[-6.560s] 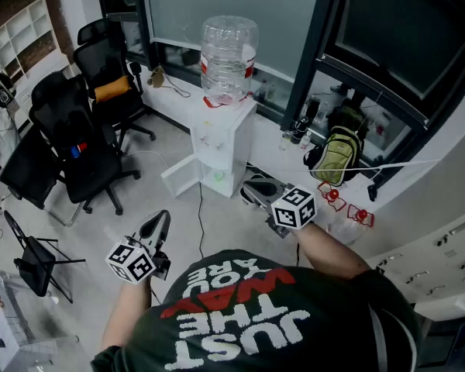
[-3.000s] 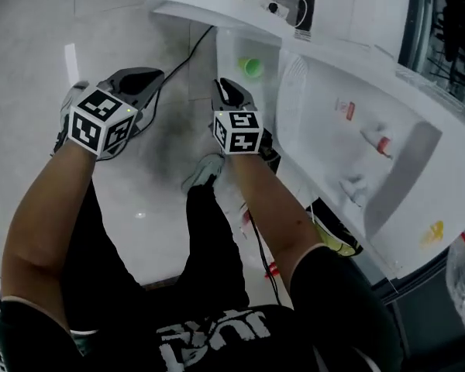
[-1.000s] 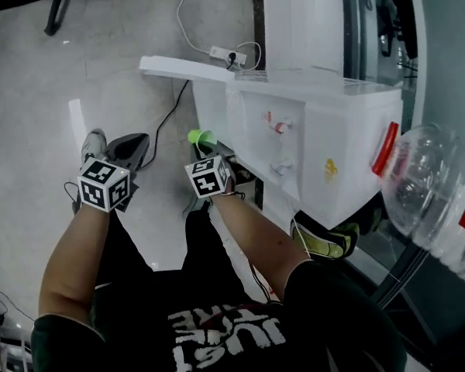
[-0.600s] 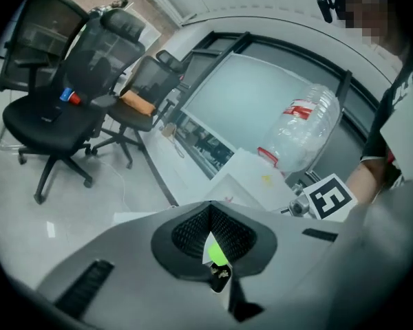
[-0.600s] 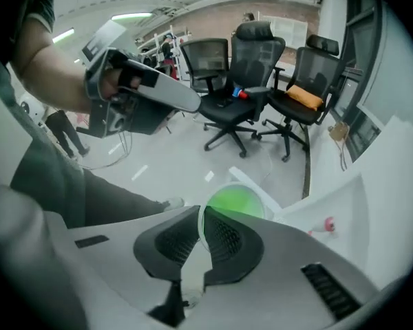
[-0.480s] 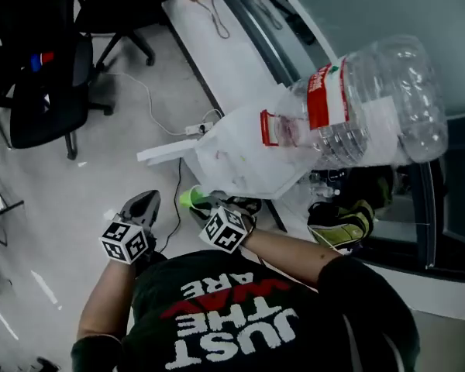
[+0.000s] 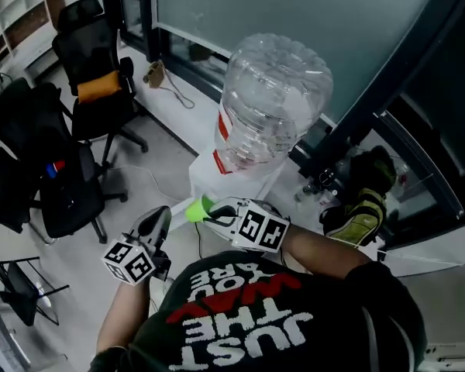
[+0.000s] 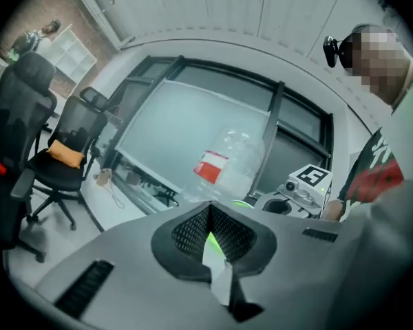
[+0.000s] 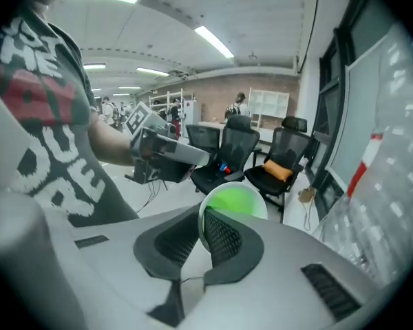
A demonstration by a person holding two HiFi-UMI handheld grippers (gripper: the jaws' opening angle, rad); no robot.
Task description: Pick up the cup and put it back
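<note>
In the right gripper view, the right gripper [image 9: 202,220] is pinching the wall of the green cup [image 9: 235,201]. One pad is sitting inside the cup's mouth and the other is pressing on the outside, so the cup is lying on its side with its opening facing the camera. The head view is showing only the cup's green body poking out to the left of that gripper's tips, held up in the air near the front of the white water dispenser [image 7: 205,178]. The grip itself cannot be read there.

The left gripper view is showing the left gripper [image 8: 210,217] with its jaws pressed together and nothing held between them. A thin green streak is showing in the seam. From the head view this gripper is hanging left of and a little nearer than the right one, the two apart.

Only the head view is taking in the whole clear water bottle [image 7: 270,105] standing upside down on top of the dispenser. It is also the only view showing the backpack [image 7: 364,201] on the ledge to the right. The black office chairs [image 7: 89,60] are standing to the far left, one carrying an orange cushion. In both gripper views the bottle is appearing only in part.
</note>
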